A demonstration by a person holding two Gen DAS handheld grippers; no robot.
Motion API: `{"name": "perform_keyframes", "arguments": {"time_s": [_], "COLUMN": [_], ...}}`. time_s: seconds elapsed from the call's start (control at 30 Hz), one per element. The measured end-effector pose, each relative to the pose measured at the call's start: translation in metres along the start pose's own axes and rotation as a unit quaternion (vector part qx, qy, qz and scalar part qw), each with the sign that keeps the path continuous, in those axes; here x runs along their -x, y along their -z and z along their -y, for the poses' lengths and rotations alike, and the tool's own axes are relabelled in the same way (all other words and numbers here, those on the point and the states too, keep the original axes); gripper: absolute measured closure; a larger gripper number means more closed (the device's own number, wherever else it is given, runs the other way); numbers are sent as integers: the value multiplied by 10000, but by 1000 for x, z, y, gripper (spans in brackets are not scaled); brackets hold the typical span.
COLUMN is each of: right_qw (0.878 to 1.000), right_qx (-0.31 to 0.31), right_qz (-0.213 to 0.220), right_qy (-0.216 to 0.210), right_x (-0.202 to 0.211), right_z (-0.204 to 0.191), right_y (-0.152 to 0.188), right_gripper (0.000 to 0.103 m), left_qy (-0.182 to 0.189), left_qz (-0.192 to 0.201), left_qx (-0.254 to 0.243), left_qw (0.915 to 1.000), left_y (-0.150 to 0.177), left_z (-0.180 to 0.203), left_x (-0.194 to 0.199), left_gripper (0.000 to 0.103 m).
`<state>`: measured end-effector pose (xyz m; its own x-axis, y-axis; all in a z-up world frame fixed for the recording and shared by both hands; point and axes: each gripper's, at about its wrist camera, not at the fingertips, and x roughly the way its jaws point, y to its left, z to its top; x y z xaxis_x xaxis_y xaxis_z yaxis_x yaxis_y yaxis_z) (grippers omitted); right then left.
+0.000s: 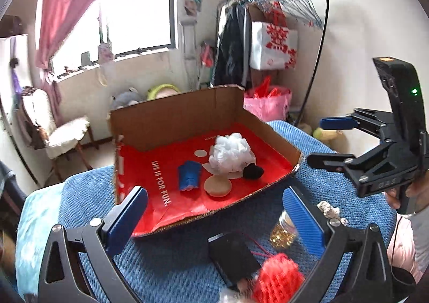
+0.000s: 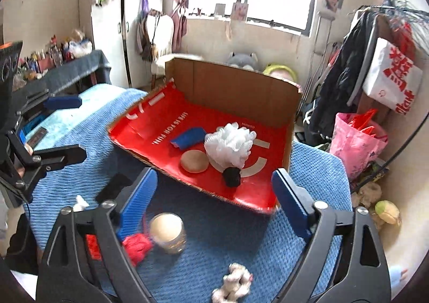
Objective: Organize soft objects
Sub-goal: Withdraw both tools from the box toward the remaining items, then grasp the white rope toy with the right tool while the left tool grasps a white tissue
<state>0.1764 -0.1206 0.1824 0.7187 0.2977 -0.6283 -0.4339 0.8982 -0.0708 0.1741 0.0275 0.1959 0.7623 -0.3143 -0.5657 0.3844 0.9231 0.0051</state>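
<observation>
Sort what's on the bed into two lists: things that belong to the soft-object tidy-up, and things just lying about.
Belongs to the job:
cardboard box
white bath pouf
blue cloth
round sponge
black scrunchie
red mesh
fluffy white scrunchie

Just lying about:
glass jar
black case

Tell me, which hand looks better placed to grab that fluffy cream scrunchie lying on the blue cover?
Probably the right gripper: open and empty, with the scrunchie just below its fingers. The left gripper, also open, sees it off to one side.
</observation>
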Motion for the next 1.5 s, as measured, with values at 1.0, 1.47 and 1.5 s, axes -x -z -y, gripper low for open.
{"name": "perform_keyframes", "arguments": {"time_s": [1.0, 1.47, 1.5], "right_qw": [9819, 9860, 9861], "right_qx": [-1005, -1065, -1060], "right_qz": [1005, 382, 348], "right_qy": [1250, 1222, 1230], "right_x": [65, 23, 22], "right_z": [-68, -64, -63], "right_y": [164, 185, 184], "right_gripper": [5, 5, 5], "left_qy": [-998, -1014, -1032], "left_qz": [735, -12, -61], "left_qx": [889, 1091, 1105], "left_qw": [9883, 9889, 9885], "left_y": [155, 177, 177], "left_z": [54, 47, 44], "left_x": [55, 16, 15], "left_gripper": [0, 0, 0]}}
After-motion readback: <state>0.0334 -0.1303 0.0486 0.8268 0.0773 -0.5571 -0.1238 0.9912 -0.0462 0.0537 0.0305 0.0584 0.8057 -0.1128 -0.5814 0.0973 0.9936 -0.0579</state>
